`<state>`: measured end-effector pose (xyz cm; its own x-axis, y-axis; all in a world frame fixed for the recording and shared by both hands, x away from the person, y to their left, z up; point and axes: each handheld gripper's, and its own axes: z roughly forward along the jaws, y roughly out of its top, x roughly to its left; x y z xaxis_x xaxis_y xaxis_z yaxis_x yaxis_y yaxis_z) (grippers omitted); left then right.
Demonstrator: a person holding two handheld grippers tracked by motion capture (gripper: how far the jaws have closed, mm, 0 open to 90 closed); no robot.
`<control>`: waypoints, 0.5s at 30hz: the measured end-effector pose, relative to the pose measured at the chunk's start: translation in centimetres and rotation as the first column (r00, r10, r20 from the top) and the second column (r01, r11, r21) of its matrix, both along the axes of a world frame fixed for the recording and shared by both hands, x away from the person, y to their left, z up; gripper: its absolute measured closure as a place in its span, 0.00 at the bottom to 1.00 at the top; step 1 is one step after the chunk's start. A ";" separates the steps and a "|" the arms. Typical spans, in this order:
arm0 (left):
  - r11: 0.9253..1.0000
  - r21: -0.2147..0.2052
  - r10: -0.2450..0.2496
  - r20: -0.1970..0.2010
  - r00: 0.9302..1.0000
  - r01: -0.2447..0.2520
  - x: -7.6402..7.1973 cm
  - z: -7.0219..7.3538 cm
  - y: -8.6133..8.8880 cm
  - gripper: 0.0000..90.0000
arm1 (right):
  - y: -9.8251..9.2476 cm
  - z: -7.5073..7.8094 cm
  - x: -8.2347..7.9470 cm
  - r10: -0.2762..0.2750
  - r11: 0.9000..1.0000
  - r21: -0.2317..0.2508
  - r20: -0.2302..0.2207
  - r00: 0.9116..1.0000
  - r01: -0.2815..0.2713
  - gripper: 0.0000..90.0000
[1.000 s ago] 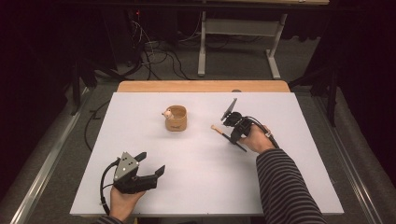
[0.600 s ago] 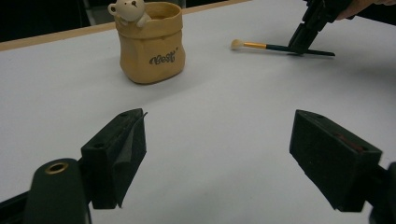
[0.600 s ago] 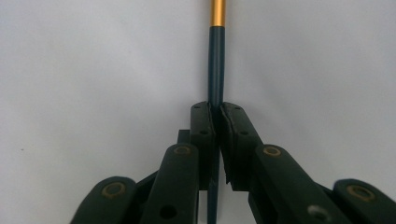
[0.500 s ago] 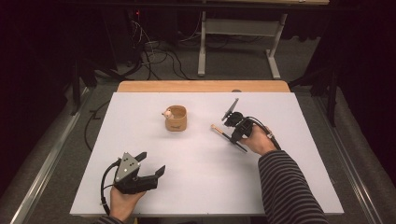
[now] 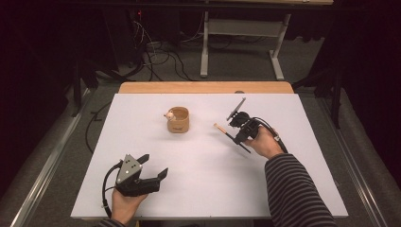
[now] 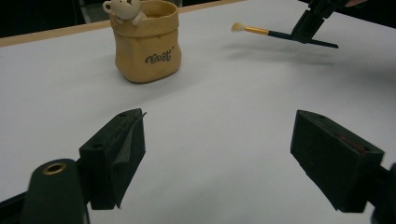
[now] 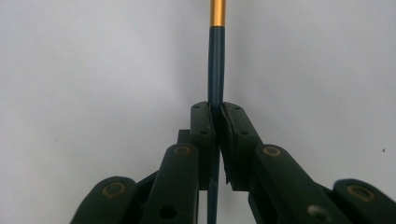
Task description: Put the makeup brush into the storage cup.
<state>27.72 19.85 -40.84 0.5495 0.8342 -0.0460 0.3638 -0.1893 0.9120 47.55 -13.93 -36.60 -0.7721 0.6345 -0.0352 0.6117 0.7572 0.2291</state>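
My right gripper (image 5: 235, 135) is shut on a thin dark brush (image 5: 227, 134) with a gold ferrule and pale bristles, held a little above the white table right of centre. In the right gripper view the pads (image 7: 205, 122) pinch the brush handle (image 7: 216, 60), which runs straight up the picture. A tan sack-shaped cup (image 5: 178, 120) with a small bear figure on its rim stands left of the brush tip. In the left gripper view the cup (image 6: 148, 42) sits far ahead and the brush (image 6: 275, 33) hangs to its right. My left gripper (image 5: 152, 167) rests open near the front left edge, nothing between its jaws.
The white table top (image 5: 208, 189) has a wooden strip (image 5: 206, 87) along its far edge. Beyond it stand a table frame (image 5: 241, 33) and cables (image 5: 156, 52) on the dark floor. A striped sleeve (image 5: 293, 189) comes in from the bottom right.
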 end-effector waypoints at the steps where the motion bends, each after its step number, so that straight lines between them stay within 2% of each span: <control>1: 1.000 0.000 0.000 -0.001 1.000 0.000 0.0 0.0 0.0 0.20 | 0.0 0.2 -0.2 -0.016 1.000 0.004 0.000 1.000 0.016 0.96; 3: 1.000 -0.003 0.001 -0.004 1.000 -0.001 0.0 0.0 0.1 0.20 | -0.3 0.6 -0.4 0.012 1.000 0.025 0.019 1.000 -0.012 0.96; 6: 1.000 -0.012 0.000 -0.009 1.000 0.000 0.0 0.0 0.1 0.20 | -0.4 1.0 -0.9 -0.017 0.999 0.043 0.017 1.000 0.016 0.96; 15: 0.998 -0.056 -0.005 -0.035 0.999 0.003 0.0 0.2 0.2 0.22 | -1.5 1.6 -1.8 -0.013 0.994 0.109 0.039 0.999 0.009 0.96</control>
